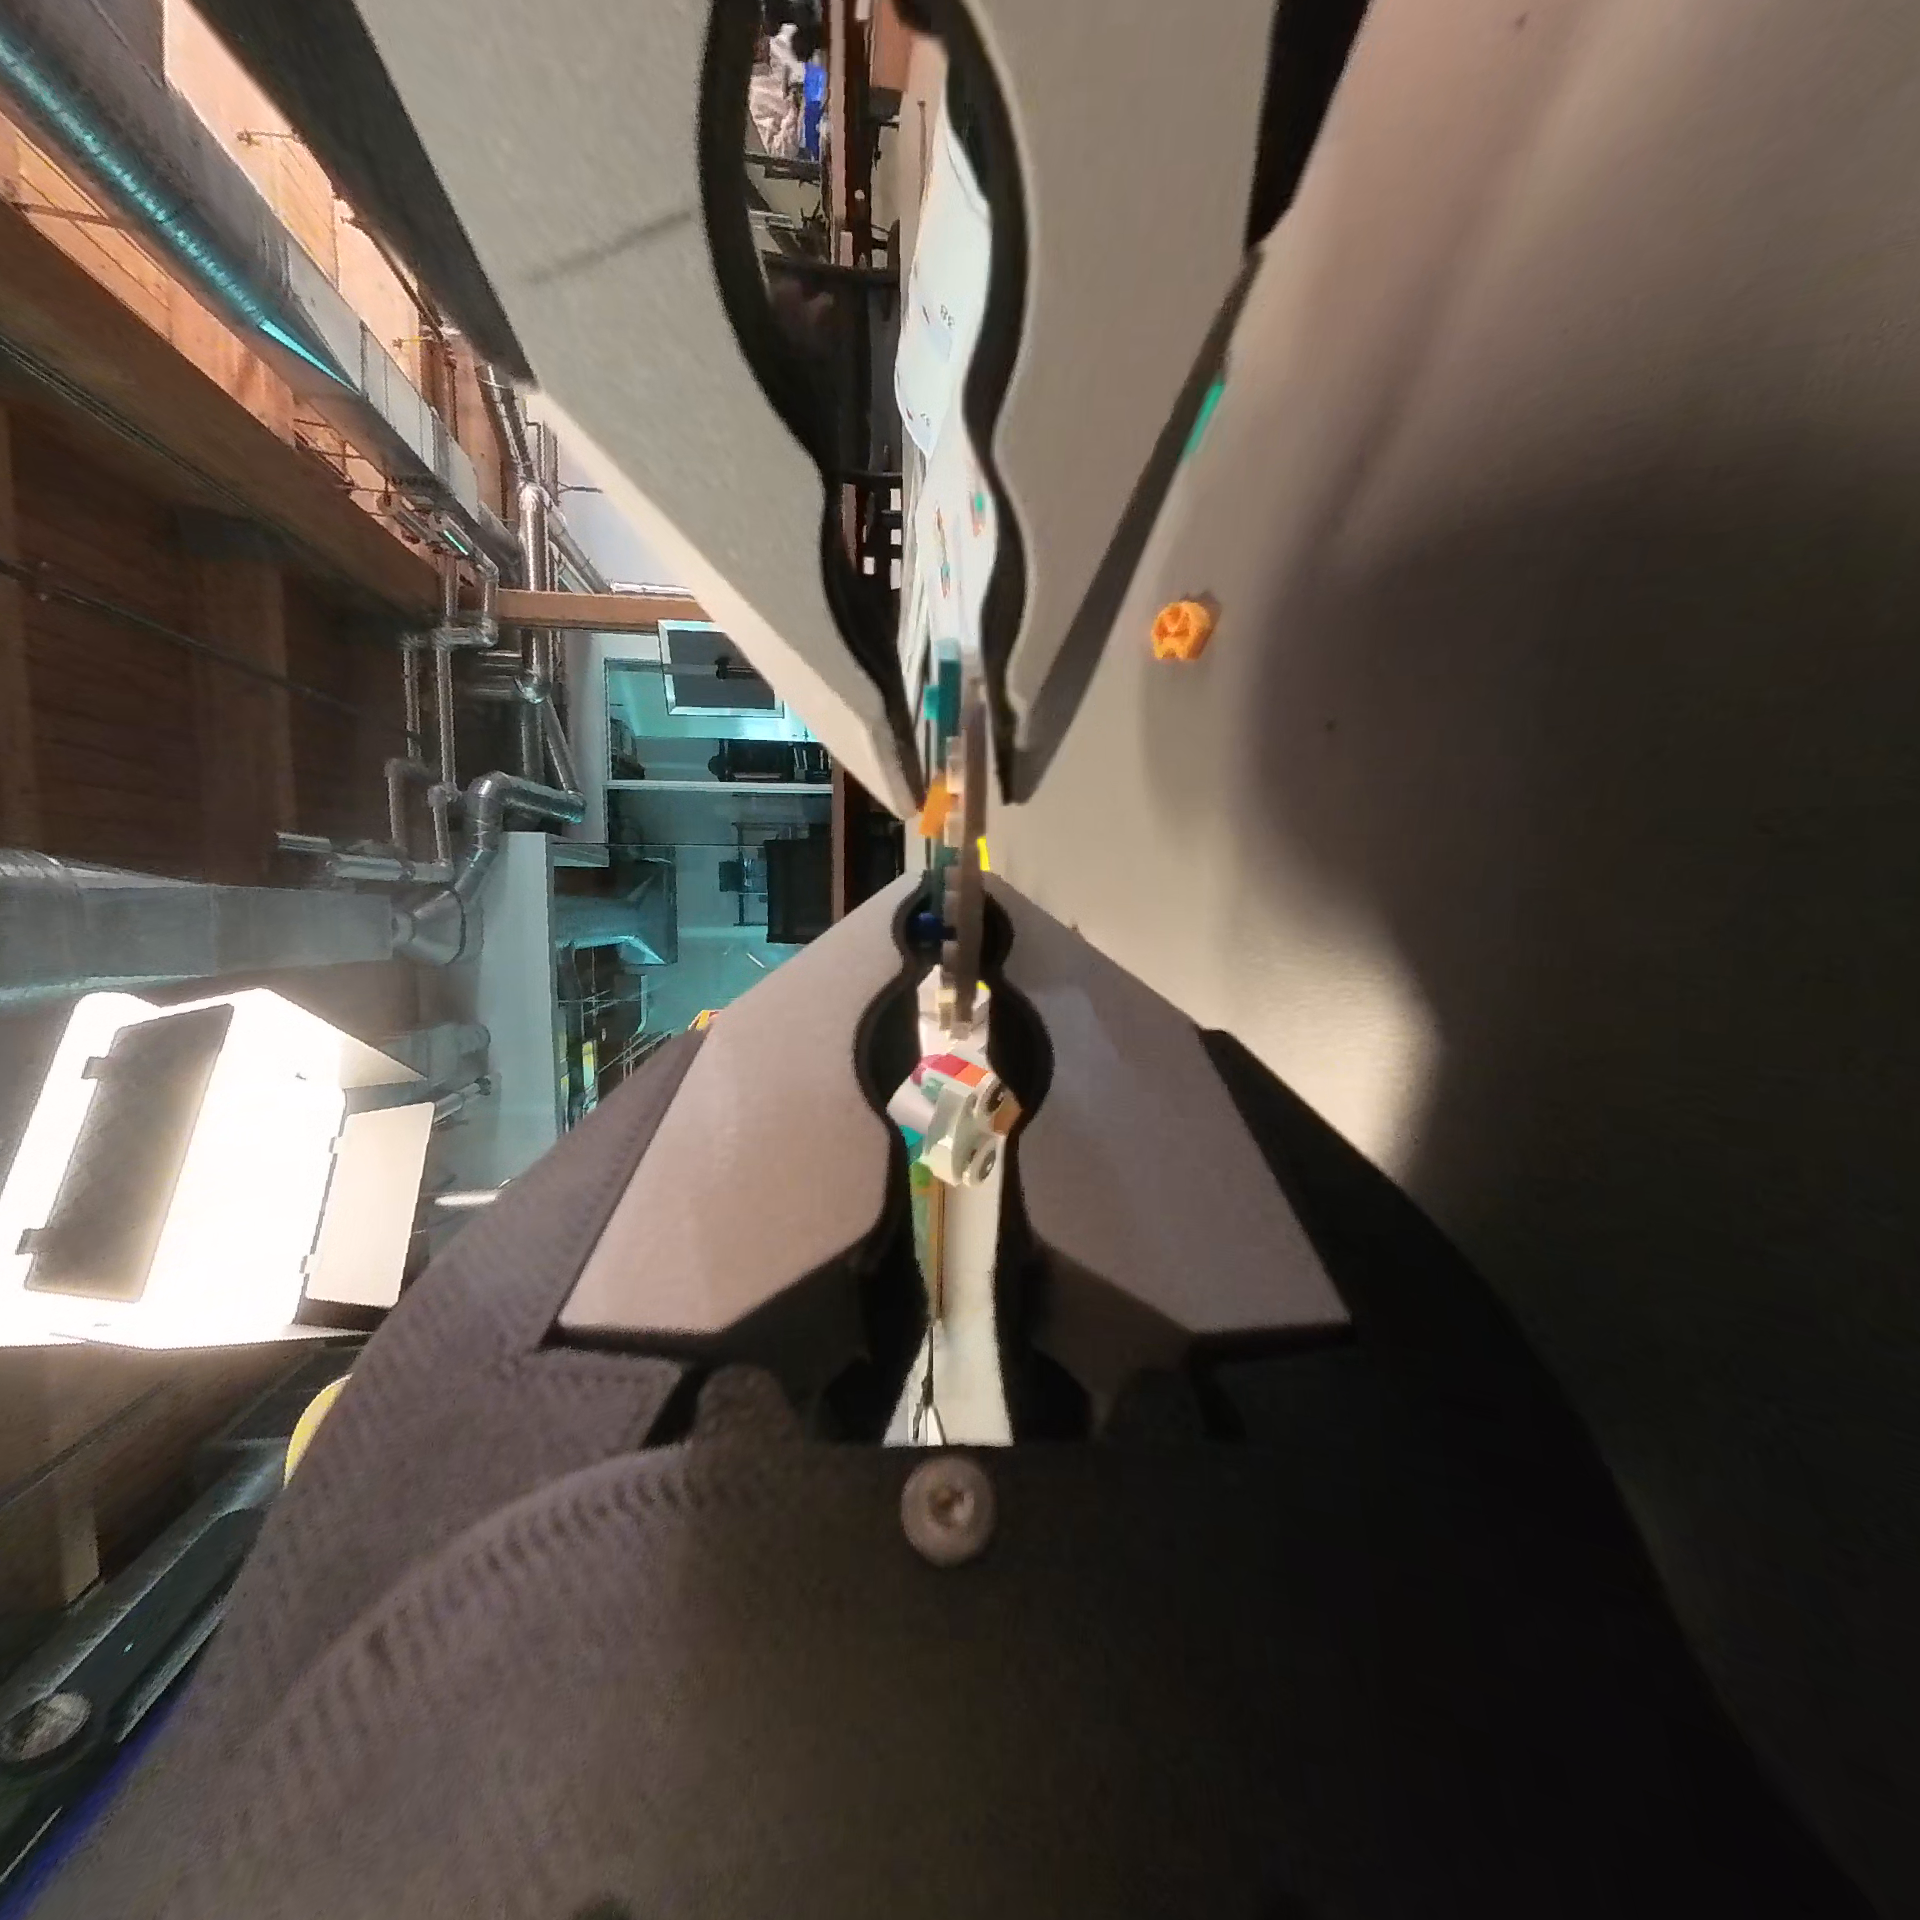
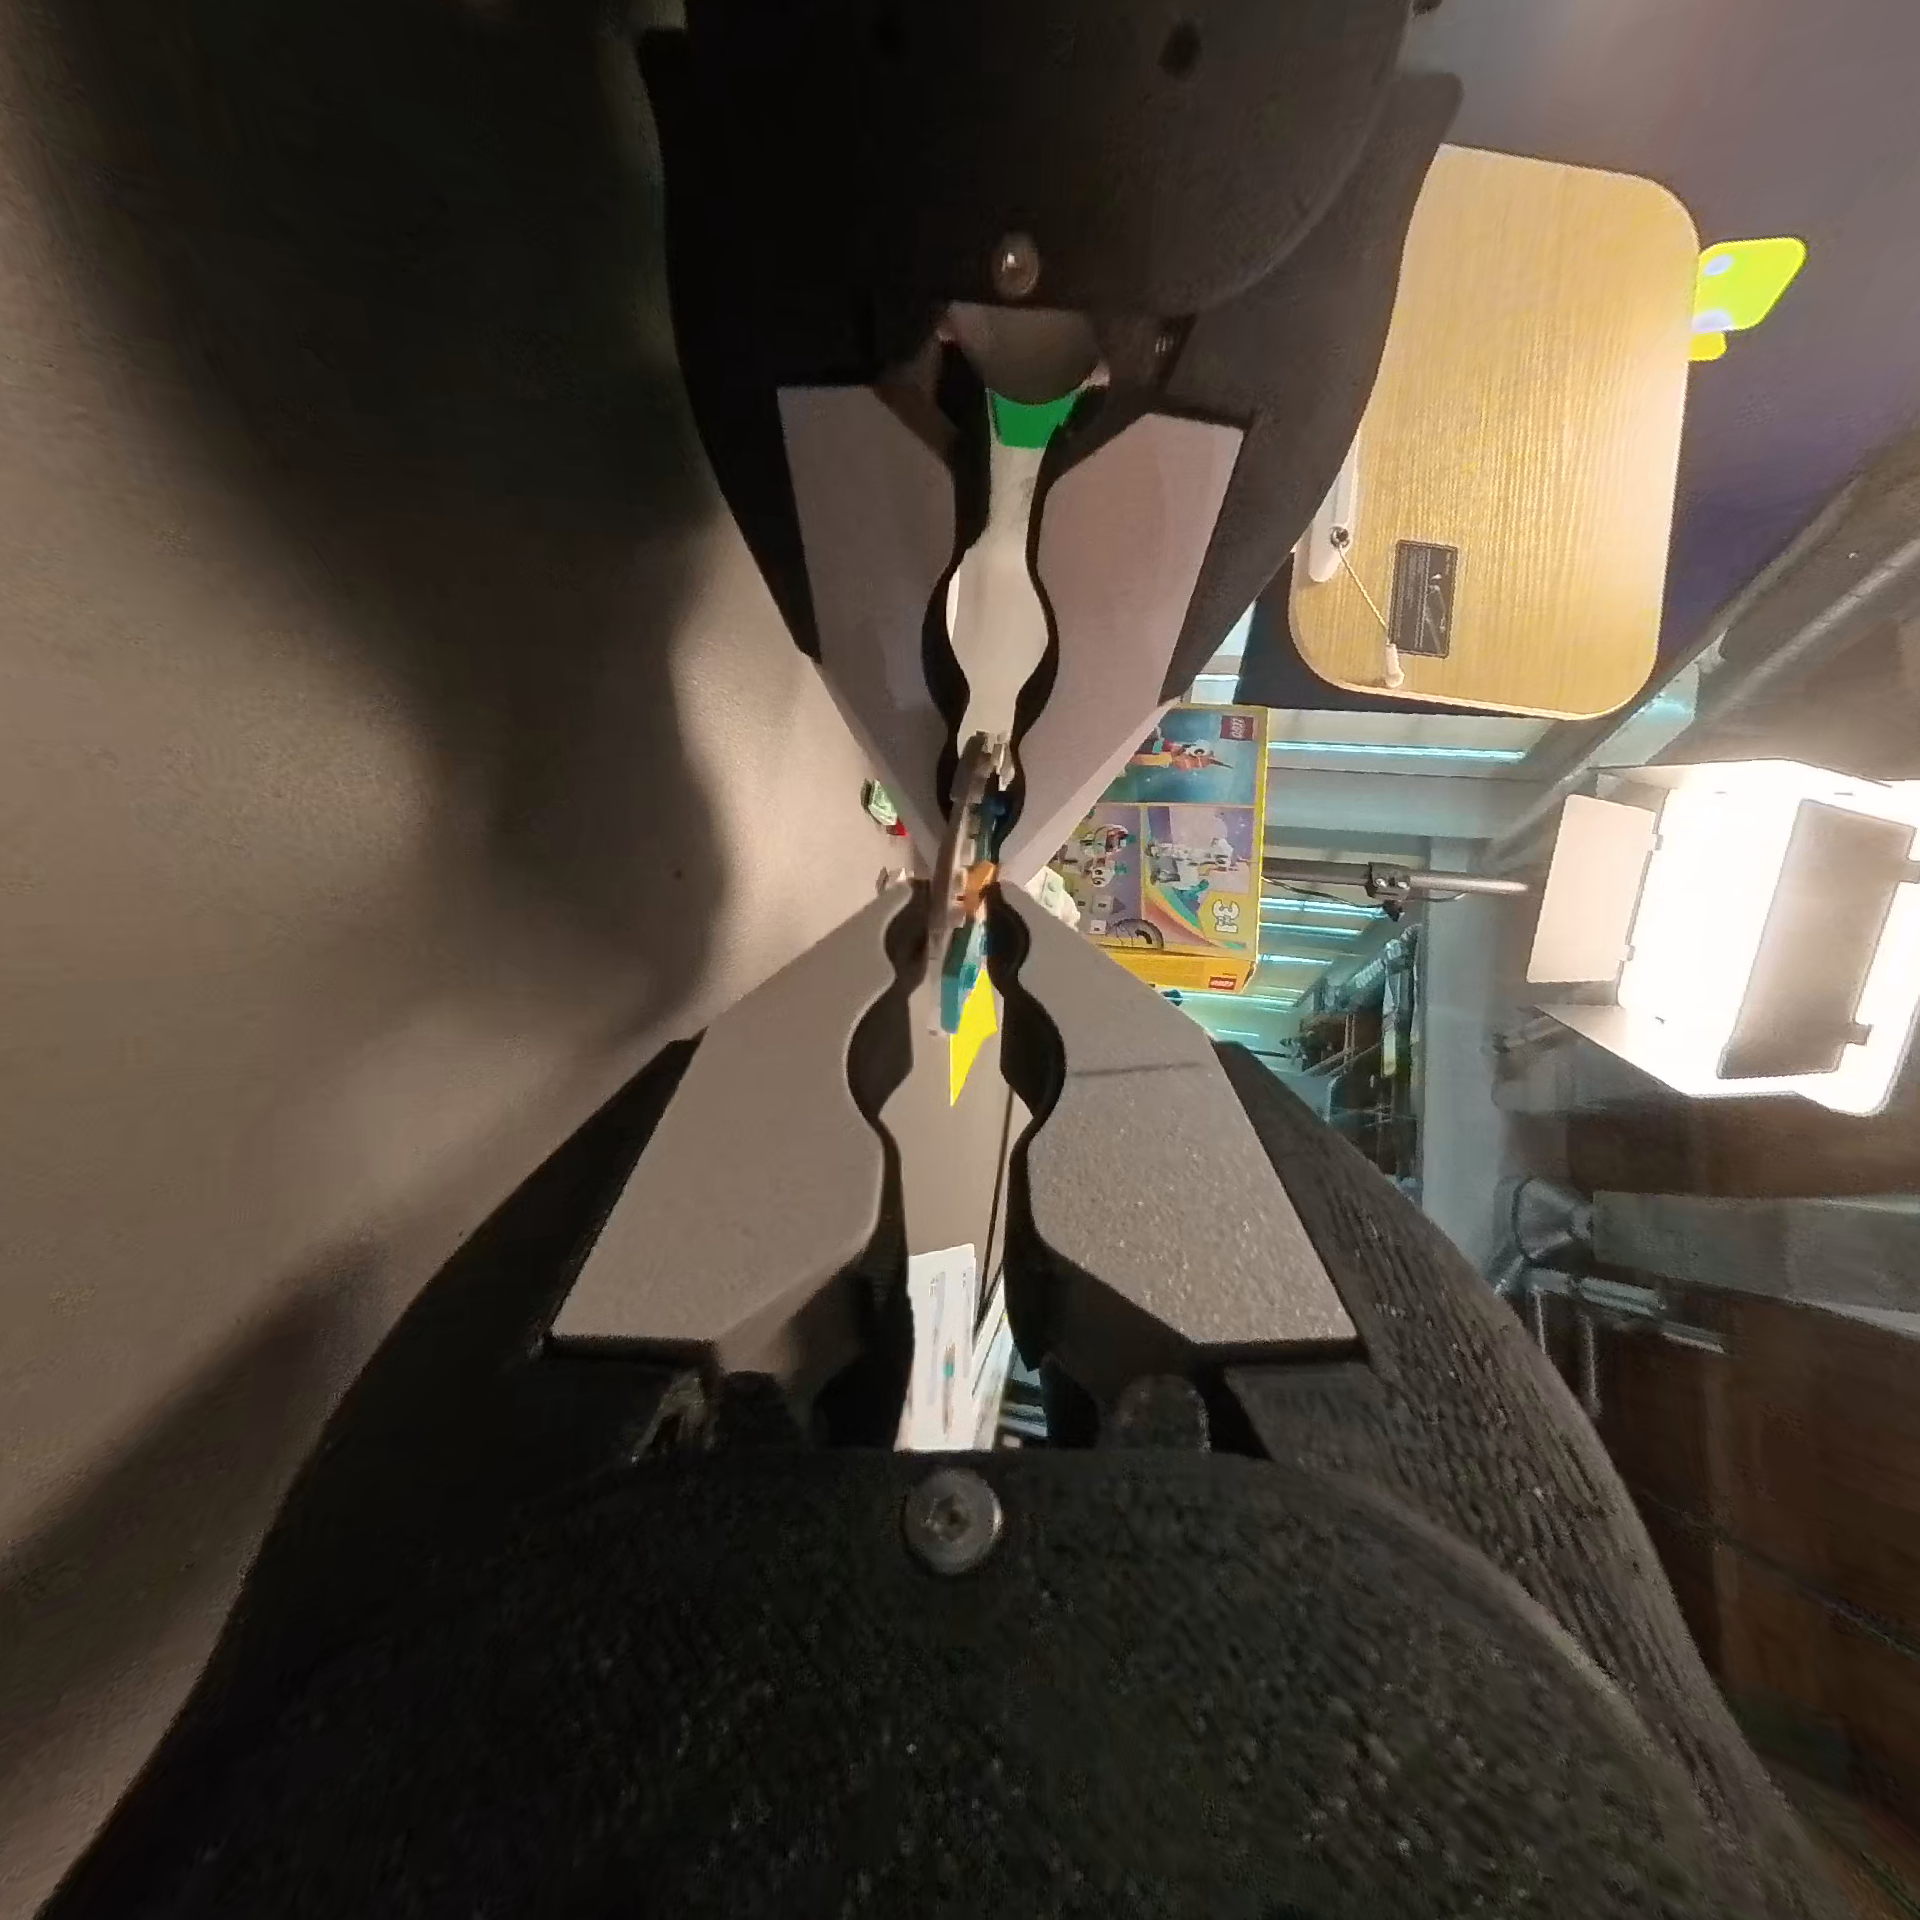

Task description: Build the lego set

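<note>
A small lego assembly (image 1: 972, 831) has a thin grey toothed plate with orange, teal and blue parts. It is held edge-on between both grippers, which meet tip to tip above the grey table (image 1: 1558, 727). My left gripper (image 1: 954, 914) is shut on one end. My right gripper (image 1: 961, 795) comes in from the opposite side and is shut on the other end. The right wrist view shows the same assembly (image 2: 951, 862), with my right gripper (image 2: 951, 904) below and the left gripper (image 2: 971, 821) above. A small white, teal and pink build (image 1: 954, 1117) shows through the gap between the left fingers.
A loose orange piece (image 1: 1182, 630) lies on the table. An instruction booklet (image 1: 940, 312) shows beyond the right gripper. A lego box (image 2: 1174, 842), a wooden board (image 2: 1496, 436) and a bright lamp (image 2: 1766, 935) are behind. Small green and red pieces (image 2: 883, 808) lie on the table. The tips of both grippers are at nearly the same place. My right tips are roughly 5 cm from the loose orange piece (image 1: 1182, 630).
</note>
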`<state>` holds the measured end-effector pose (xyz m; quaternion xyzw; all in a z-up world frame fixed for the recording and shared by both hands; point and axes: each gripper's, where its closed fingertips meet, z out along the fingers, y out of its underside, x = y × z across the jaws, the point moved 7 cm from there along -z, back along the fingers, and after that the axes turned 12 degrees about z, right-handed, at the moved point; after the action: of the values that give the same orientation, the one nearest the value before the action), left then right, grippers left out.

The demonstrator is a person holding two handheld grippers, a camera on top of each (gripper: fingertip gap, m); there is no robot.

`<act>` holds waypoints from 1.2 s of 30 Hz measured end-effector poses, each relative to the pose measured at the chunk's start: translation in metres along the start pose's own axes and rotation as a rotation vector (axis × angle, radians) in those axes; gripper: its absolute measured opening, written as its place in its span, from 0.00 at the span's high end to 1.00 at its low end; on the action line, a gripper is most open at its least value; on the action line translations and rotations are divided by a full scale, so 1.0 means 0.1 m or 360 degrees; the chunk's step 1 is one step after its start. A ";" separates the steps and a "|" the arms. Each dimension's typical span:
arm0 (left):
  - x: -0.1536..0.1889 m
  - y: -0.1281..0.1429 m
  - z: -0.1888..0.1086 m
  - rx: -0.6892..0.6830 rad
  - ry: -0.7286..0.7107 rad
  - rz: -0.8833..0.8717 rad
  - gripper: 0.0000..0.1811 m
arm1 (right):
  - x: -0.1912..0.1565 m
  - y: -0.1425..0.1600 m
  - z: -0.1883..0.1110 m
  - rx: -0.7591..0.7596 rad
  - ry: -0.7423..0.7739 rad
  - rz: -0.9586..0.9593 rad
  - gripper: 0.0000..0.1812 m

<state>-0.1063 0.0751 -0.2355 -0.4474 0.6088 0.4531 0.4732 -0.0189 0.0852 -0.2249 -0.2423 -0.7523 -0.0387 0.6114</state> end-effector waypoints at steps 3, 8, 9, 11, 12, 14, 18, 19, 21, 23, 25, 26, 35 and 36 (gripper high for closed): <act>0.00 -0.01 0.00 0.0001 0.0005 -0.0001 0.98 | 0.00 -0.01 -0.01 -0.0007 -0.0003 -0.0055 0.96; -0.01 -0.01 -0.01 0.0007 0.0044 -0.0082 0.98 | 0.04 -0.04 -0.01 -0.0034 0.0002 -0.0175 0.98; -0.01 -0.01 -0.01 0.0002 0.0039 -0.0080 0.98 | 0.05 -0.04 -0.01 -0.0037 -0.0006 -0.0191 0.98; 0.00 -0.02 -0.01 0.0001 0.0056 -0.0081 0.98 | 0.05 -0.04 -0.01 -0.0046 -0.0039 -0.0225 0.98; 0.00 -0.03 -0.01 0.0002 0.0062 -0.0076 0.98 | 0.05 -0.04 -0.01 -0.0046 -0.0059 -0.0224 0.98; 0.02 -0.04 0.00 0.0005 0.0078 -0.0070 0.98 | 0.05 -0.03 -0.02 -0.0049 -0.0094 -0.0237 0.98; 0.03 -0.04 0.01 0.0001 0.0111 -0.0100 0.98 | 0.04 -0.02 0.00 -0.0060 -0.0131 -0.0194 0.97; 0.04 -0.04 0.01 -0.0003 0.0112 -0.0089 0.98 | 0.03 -0.02 0.00 -0.0068 -0.0141 -0.0199 0.97; 0.05 -0.05 0.02 -0.0010 0.0121 -0.0068 0.98 | -0.01 -0.02 0.01 -0.0100 -0.0161 -0.0223 0.96; 0.06 -0.05 0.02 -0.0018 0.0125 -0.0047 0.98 | -0.03 -0.02 0.02 -0.0126 -0.0157 -0.0276 0.95; 0.07 -0.05 0.03 -0.0027 0.0129 -0.0045 0.98 | -0.02 -0.02 0.02 -0.0144 -0.0142 -0.0301 0.96; 0.07 -0.06 0.03 -0.0028 0.0135 -0.0053 0.98 | -0.01 -0.01 0.01 -0.0152 -0.0134 -0.0305 0.97; 0.06 -0.04 0.04 -0.0030 0.0148 -0.0128 0.98 | 0.04 -0.01 0.03 -0.0169 -0.0209 -0.0070 0.96; 0.06 -0.04 0.04 -0.0032 0.0145 -0.0125 0.98 | 0.04 -0.01 0.03 -0.0174 -0.0222 -0.0025 0.96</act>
<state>-0.1025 0.0778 -0.2425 -0.4959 0.6069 0.4195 0.4580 -0.0225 0.0869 -0.2213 -0.2715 -0.7917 -0.0674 0.5431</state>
